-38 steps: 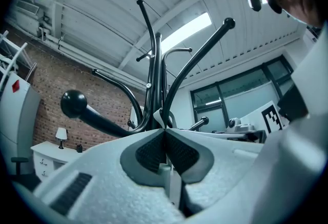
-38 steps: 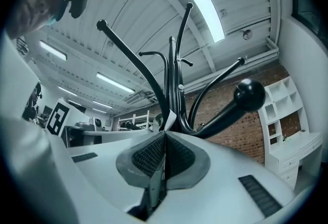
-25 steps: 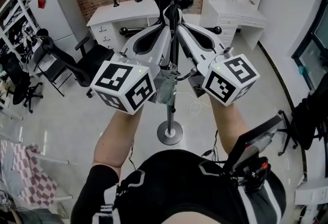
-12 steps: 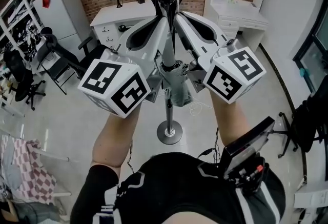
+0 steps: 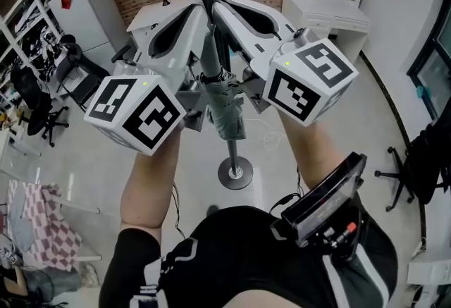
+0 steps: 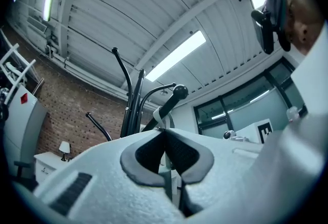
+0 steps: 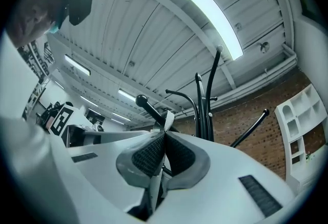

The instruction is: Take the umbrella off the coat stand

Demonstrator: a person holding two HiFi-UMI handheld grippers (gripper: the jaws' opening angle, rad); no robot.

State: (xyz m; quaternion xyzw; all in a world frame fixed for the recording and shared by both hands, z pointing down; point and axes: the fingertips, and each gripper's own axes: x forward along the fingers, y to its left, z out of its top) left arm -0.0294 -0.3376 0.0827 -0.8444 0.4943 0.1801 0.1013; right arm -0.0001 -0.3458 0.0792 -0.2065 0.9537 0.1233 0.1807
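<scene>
The jaws of the left gripper (image 6: 164, 131) are pressed together on a thin white strap loop (image 6: 160, 116). The jaws of the right gripper (image 7: 164, 135) pinch the same loop from the other side, so the two tips meet nose to nose. That loop seems to sit around a black ball-tipped hook arm (image 6: 173, 97). I take this as the reason both grippers point up at it: the loop must ride up and over the ball before anything comes free. Below the tips hangs the grey folded fabric umbrella (image 5: 227, 106), dangling between the two marker cubes and close alongside the pole of the black metal coat stand (image 5: 235, 173). It hangs by the strap, so a pinch there likely carries its whole weight. Whether the loop is clear of the ball I cannot tell.
</scene>
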